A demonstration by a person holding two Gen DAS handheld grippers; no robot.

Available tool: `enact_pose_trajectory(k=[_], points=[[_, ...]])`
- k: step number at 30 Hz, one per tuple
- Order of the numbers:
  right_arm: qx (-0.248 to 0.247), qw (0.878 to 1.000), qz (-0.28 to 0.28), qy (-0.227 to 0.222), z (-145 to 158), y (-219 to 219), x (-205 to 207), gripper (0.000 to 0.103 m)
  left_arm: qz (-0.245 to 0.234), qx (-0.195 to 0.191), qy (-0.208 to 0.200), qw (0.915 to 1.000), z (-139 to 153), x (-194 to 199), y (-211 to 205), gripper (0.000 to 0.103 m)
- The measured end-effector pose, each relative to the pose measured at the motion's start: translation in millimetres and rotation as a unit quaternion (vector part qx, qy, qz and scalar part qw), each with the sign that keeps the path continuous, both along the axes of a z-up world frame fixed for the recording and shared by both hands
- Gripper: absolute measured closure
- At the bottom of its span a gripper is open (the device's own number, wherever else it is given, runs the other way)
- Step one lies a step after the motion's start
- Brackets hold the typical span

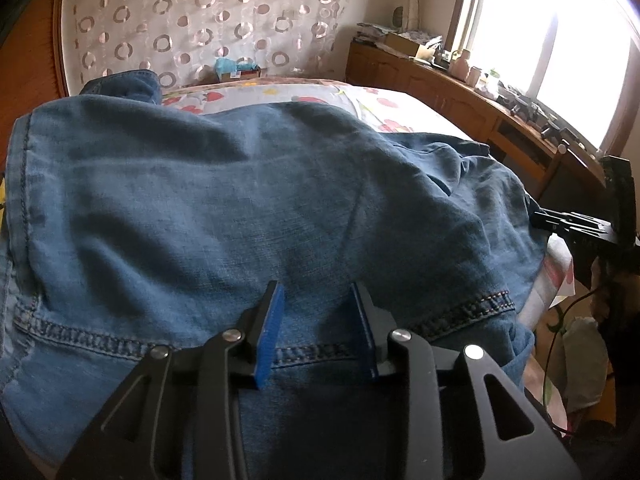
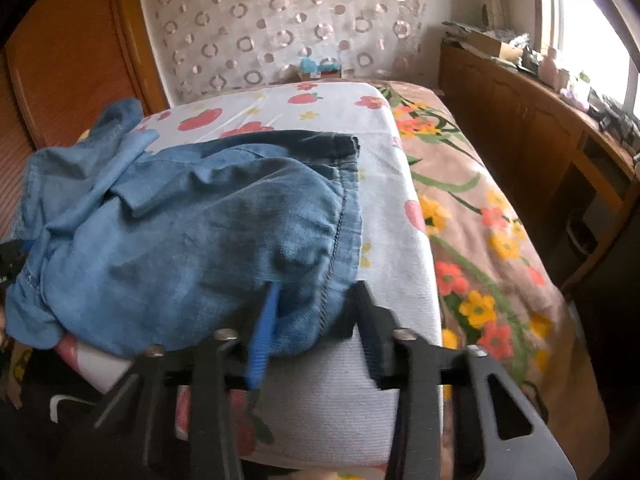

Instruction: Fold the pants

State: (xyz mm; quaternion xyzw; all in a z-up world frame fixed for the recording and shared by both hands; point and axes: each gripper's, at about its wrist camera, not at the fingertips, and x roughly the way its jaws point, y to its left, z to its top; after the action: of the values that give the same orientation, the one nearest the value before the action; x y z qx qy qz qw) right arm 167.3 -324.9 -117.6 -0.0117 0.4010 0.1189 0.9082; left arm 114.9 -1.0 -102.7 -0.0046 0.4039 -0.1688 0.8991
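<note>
Two grippers (image 1: 316,292) (image 2: 316,300), one pair of jeans (image 1: 240,200)

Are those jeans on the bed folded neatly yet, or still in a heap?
Still in a heap. The jeans lie bunched and wrinkled on the flowered bed sheet, layers overlapping unevenly and one leg trailing away toward the far side.

Daylight from window (image 1: 560,52) at right, blown out to white glare. Room interior dimmer, soft shadows across denim. Strong fisheye bending, dark vignette at corners. Right wrist view motion-blurred, especially flowered blanket (image 2: 480,240); left wrist view sharper.
</note>
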Motion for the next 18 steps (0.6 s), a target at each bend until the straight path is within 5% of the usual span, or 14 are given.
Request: enact_pose_trajectory(k=[5,11,14,18], points=[[0.002,1.000,0.007,-0.013,7.3,-4.3,-1.7,0.093,-0.006,0.003,-0.004,1.0000,-0.9,-0.1,0.3,0.070],[0.005,0.994,-0.053,-0.094,54.3,-40.2,-18.8,0.096,-0.010,-0.007,-0.002,0.9999,-0.1,-1.0,6.1,0.070],[0.046,0.995,-0.049,-0.078,58.5,-55.4,-15.7,0.096,-0.010,-0.004,-0.005,0.9999,0.3,-1.2,5.5,0.070],[0.012,0.996,-0.050,-0.067,45.9,-46.3,-12.2,0.096,-0.007,-0.011,-0.008,0.9999,-0.6,-1.2,8.8,0.070]])
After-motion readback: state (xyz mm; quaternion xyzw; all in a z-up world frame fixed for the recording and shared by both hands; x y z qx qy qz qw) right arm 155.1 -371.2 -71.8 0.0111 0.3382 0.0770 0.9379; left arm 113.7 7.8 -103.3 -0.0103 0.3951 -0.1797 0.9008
